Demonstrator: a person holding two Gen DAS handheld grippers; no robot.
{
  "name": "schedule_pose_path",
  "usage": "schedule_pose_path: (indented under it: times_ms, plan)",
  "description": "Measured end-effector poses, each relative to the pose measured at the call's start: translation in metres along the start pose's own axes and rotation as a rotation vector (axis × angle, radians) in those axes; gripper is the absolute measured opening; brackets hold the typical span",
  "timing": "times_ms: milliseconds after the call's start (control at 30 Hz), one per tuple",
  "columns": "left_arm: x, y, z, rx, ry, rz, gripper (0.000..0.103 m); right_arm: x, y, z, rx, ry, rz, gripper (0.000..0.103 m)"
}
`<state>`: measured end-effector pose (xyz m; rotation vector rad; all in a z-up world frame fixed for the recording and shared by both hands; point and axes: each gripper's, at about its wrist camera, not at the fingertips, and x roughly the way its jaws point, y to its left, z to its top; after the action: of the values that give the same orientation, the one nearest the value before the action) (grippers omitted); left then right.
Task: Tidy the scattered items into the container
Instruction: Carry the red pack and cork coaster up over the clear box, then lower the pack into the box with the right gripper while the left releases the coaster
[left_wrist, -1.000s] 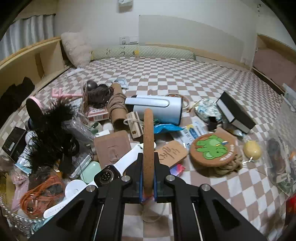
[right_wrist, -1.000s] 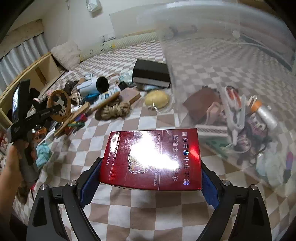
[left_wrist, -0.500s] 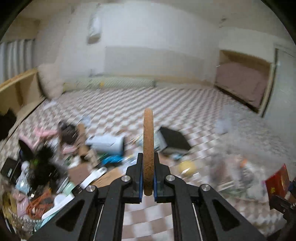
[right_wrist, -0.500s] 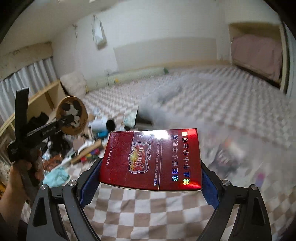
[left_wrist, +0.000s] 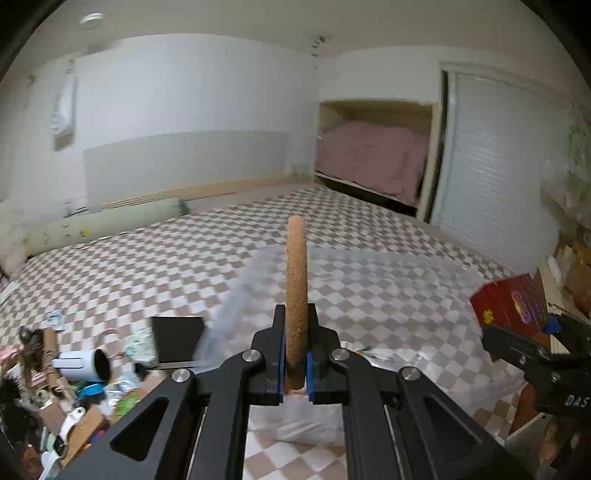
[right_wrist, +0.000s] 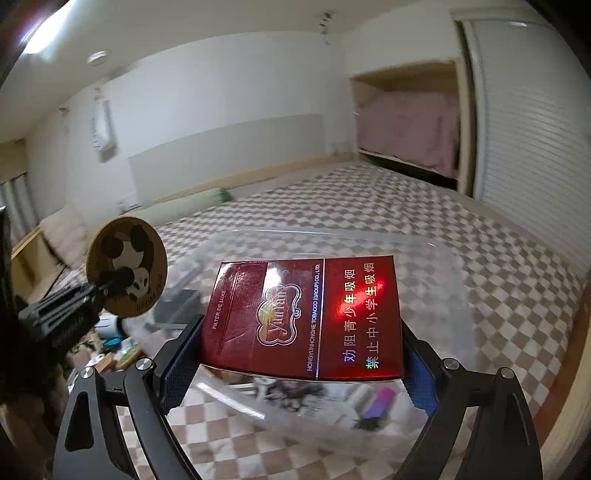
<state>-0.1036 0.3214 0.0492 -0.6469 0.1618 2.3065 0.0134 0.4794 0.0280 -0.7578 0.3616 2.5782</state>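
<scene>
My left gripper (left_wrist: 296, 373) is shut on a round cork coaster (left_wrist: 296, 295), held edge-on and upright above the clear plastic bag (left_wrist: 388, 295). The right wrist view shows the coaster's panda face (right_wrist: 127, 267) at the left. My right gripper (right_wrist: 301, 354) is shut on a red cigarette box (right_wrist: 306, 317), held flat above the bag (right_wrist: 424, 266); the box also shows at the right of the left wrist view (left_wrist: 508, 304). Several items lie inside the bag (right_wrist: 295, 395).
Scattered clutter lies at the lower left on the checkered bed cover: a white tube (left_wrist: 83, 365), a black box (left_wrist: 177, 338), cork pieces (left_wrist: 83, 428). A green bolster (left_wrist: 103, 225) lies by the far wall. A wooden ledge (left_wrist: 554, 295) is at the right.
Both grippers have lifted and swung right, away from the clutter pile, to hover over the clear bag. The coaster and the red box stay gripped.
</scene>
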Motion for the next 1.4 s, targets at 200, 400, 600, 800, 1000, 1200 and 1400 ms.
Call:
schedule_pose_path:
  times_ms: [200,400,600,800,1000,1200,1400]
  plan:
    - [0.042,-0.027,-0.002,0.038,0.081,-0.013,0.008,0.019,-0.022,-0.006,-0.002,0.049,-0.067,0.093]
    - [0.064,-0.030,-0.013,0.084,0.137,0.016,0.008,0.032,-0.035,-0.009,0.014,0.088,-0.091,0.093]
    - [0.074,-0.033,-0.022,0.091,0.171,0.026,0.008,0.030,-0.041,-0.014,0.023,0.087,-0.100,0.093]
    - [0.080,-0.042,-0.035,0.114,0.201,0.038,0.008,0.026,-0.049,-0.019,0.035,0.082,-0.102,0.093]
    - [0.083,-0.038,-0.035,0.083,0.218,0.037,0.008,0.024,-0.044,-0.021,0.005,0.075,-0.106,0.094]
    - [0.082,-0.038,-0.031,0.061,0.219,0.032,0.008,0.028,-0.039,-0.019,-0.019,0.069,-0.104,0.094]
    - [0.082,-0.038,-0.029,0.044,0.231,0.035,0.010,0.032,-0.037,-0.020,-0.056,0.065,-0.124,0.094]
